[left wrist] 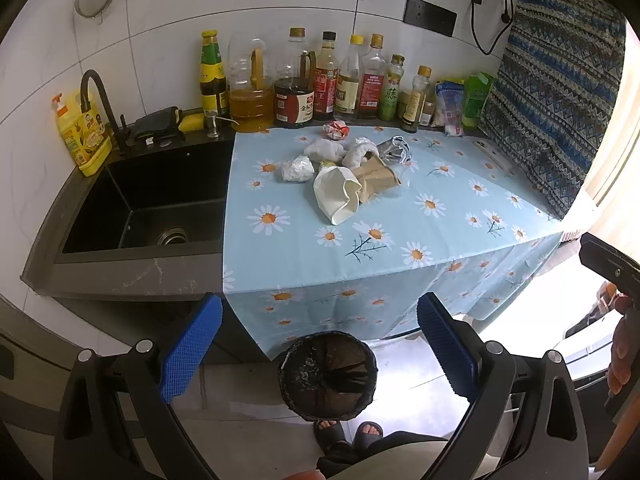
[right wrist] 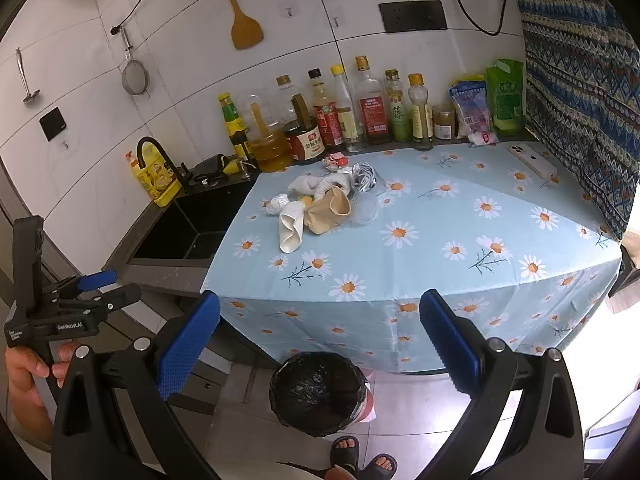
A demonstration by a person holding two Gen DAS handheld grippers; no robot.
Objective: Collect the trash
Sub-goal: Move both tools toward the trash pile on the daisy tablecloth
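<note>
On the daisy-print blue tablecloth (left wrist: 400, 240) the pile of crumpled paper, wrappers and cups (left wrist: 344, 168) lies uncollected, far from the black-lined round bin (left wrist: 328, 376) on the near floor. Left gripper (left wrist: 320, 340) and right gripper (right wrist: 320, 336) hang apart, empty; nothing looks collected.

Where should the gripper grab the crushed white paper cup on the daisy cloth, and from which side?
Judging from the frames, pinch the white paper cup across its flattened near end, coming from above at the counter's front edge. It lies on its side, squashed, with its near end free; the brown paper bag crowds its far right side.
</note>
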